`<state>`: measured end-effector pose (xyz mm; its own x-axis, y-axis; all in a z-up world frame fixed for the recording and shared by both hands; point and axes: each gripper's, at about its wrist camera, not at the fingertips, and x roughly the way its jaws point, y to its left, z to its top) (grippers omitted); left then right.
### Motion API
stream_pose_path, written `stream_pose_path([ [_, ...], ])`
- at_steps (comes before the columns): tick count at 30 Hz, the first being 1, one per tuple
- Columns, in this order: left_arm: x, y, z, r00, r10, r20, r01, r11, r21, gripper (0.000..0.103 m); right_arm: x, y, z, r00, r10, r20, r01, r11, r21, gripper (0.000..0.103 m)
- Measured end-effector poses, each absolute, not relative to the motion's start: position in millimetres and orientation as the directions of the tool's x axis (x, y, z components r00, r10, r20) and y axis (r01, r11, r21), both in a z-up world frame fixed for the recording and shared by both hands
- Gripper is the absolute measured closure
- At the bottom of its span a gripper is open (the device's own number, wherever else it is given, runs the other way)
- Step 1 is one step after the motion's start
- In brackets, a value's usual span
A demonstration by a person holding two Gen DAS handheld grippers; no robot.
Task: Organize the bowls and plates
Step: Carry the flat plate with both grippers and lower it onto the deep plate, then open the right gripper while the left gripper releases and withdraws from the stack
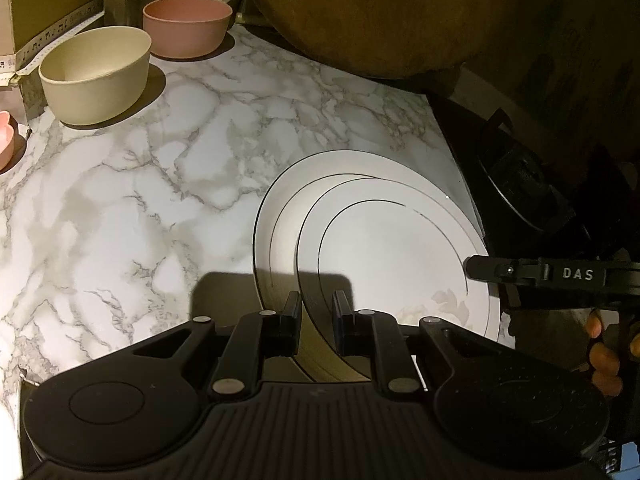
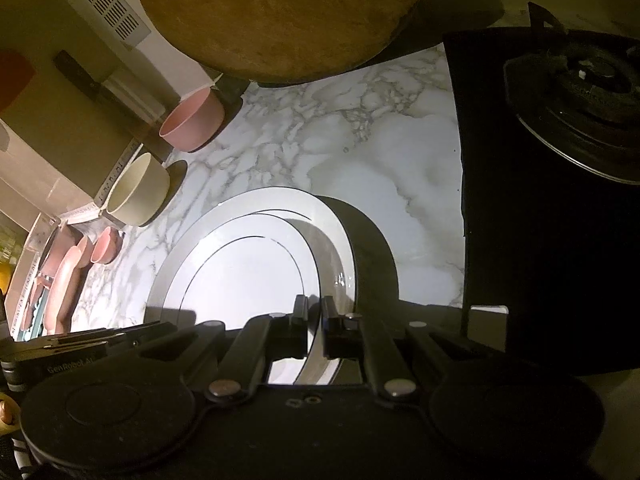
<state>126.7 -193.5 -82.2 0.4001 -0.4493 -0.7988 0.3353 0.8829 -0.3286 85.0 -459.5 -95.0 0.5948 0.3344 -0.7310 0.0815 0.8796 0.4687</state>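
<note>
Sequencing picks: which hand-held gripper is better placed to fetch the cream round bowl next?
Left, likely: the cream round bowl sits ahead-left of the left hand-held gripper; the right hand-held gripper is across the white plates, on the stove side.

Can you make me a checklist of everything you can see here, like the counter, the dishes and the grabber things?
Surface: marble-pattern counter, lit brightly in the middle.
Job's things: two white plates, the smaller one on the larger; cream bowl and pink bowl upright, apart, near the wall.
Clutter: pink dishes at the counter's edge.
Grippers: left gripper straddles the plate rim, not pinching; right gripper looks closed on the rim.
Cables: nothing seen.
Surroundings: round wooden board, black stove burner.
</note>
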Motion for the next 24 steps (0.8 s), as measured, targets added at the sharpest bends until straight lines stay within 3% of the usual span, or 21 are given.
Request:
stream_pose_path([
  [24, 138.4, -191.0, -76.0, 0.373, -0.441, -0.817, 0.322, 0.887, -0.332, 0.088, 97.8, -457.3, -99.2, 0.557, 0.324, -0.765, 0.085, 0.894, 0.440, 0.098],
])
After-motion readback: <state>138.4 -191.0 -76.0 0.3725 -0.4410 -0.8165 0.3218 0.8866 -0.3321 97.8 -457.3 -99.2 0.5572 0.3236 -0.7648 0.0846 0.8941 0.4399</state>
